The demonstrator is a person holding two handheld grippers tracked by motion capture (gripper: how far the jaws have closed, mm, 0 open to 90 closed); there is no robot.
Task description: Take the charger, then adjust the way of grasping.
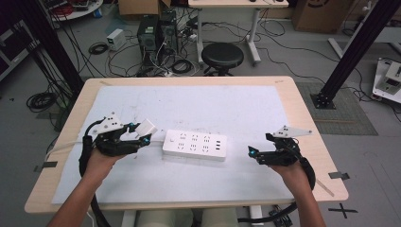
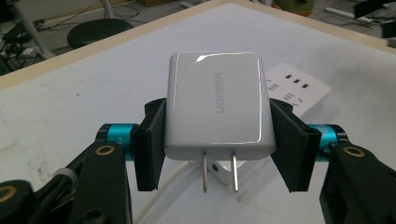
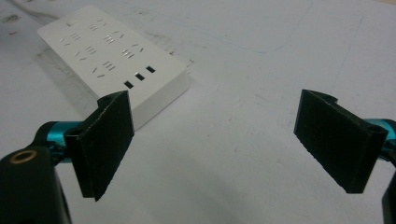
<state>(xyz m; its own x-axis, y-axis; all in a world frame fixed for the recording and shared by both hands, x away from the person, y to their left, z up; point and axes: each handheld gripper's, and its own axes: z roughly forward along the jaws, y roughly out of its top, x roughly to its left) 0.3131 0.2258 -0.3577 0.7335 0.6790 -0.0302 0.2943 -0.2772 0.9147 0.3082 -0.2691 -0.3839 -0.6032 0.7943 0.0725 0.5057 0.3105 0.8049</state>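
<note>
Left gripper clamped on white UGREEN charger, prongs toward camera, held above the table. White power strip lies just beyond its tips, between both grippers. Right gripper jaws wide, nothing between; strip ahead to its left.

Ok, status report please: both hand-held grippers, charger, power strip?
Left hand-held gripper shut on charger, prongs exposed. Right hand-held gripper open. Power strip unobstructed.
</note>
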